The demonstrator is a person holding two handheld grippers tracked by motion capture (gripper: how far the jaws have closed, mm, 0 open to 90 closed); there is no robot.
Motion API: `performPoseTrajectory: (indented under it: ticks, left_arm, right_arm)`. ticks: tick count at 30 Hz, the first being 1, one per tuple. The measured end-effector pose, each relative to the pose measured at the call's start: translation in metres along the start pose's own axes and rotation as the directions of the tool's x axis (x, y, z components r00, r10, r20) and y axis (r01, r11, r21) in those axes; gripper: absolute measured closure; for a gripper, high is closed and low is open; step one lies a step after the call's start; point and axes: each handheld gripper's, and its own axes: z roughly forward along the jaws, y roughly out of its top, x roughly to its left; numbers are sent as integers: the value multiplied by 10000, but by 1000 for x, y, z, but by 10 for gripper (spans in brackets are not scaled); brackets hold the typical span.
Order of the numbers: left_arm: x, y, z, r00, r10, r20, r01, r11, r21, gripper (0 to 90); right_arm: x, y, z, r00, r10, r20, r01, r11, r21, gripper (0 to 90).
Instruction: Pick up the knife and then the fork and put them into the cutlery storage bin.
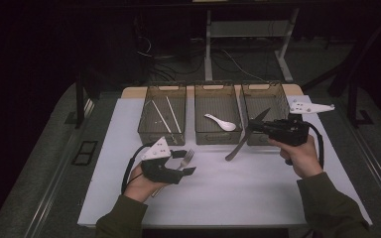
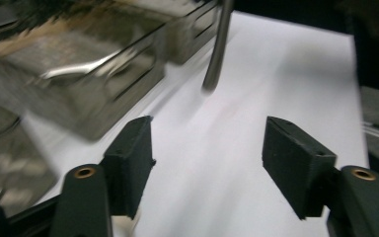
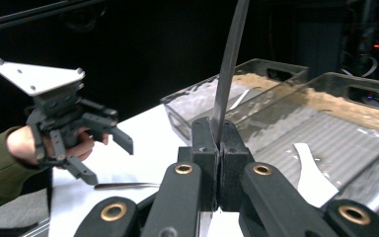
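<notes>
Now knife (image 1: 244, 137) clamped in right gripper (image 1: 253, 127), blade slanting down

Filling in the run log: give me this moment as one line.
left gripper: open, empty, fork lies on table by it | right gripper: shut on knife | knife: held beside right bin
</notes>
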Motion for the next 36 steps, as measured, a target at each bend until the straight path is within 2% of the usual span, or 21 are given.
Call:
performPoseTrajectory:
  ticks: [2, 8, 14, 15, 17, 18, 23, 25, 29, 32, 36]
  left_arm:
    - [1, -7, -5, 9998, -107, -146, 107, 9999, 51, 285]
    - [0, -22, -17, 9984, -320, -475, 324, 9994, 72, 211]
    - [0, -33, -28, 9955, -492, -804, 491, 9988, -26, 140]
    - [-1, -34, -29, 9950, -527, -844, 525, 9986, -38, 121]
    - [-2, -37, -31, 9942, -536, -931, 538, 9985, -1, 107]
    - [-2, -39, -31, 9934, -584, -985, 586, 9983, -7, 67]
    - [-2, -42, -32, 9898, -762, -1205, 780, 9969, 98, 0]
    - [-1, -43, -31, 9892, -814, -1223, 832, 9965, 94, 0]
    - [-2, -42, -30, 9893, -778, -1236, 804, 9966, 155, 0]
    - [-1, -43, -30, 9891, -818, -1227, 846, 9963, 178, 0]
    - [-1, -43, -31, 9890, -841, -1214, 868, 9961, 166, 0]
  right_arm:
    - [-5, 5, -4, 9994, -2, 345, 5, 10000, -88, 883]
    - [-13, 15, -13, 9976, 31, 687, -14, 9997, -248, 883]
    - [-23, 29, -26, 9916, 4, 1296, 50, 9991, -412, 883]
    - [-28, 33, -32, 9881, 44, 1539, 34, 9987, -503, 883]
    - [-30, 35, -35, 9860, 51, 1665, 40, 9985, -544, 883]
    - [-35, 38, -41, 9817, 122, 1899, 3, 9979, -655, 883]
    - [-45, 42, -53, 9736, 337, 2258, -131, 9957, -922, 883]
    - [-51, 44, -58, 9650, 417, 2590, -168, 9951, -976, 883]
    - [-58, 45, -59, 9571, 512, 2852, -253, 9953, -938, 883]
    - [-68, 41, -54, 9469, 603, 3158, -392, 9966, -726, 883]
    - [-72, 37, -49, 9415, 624, 3312, -442, 9971, -623, 882]
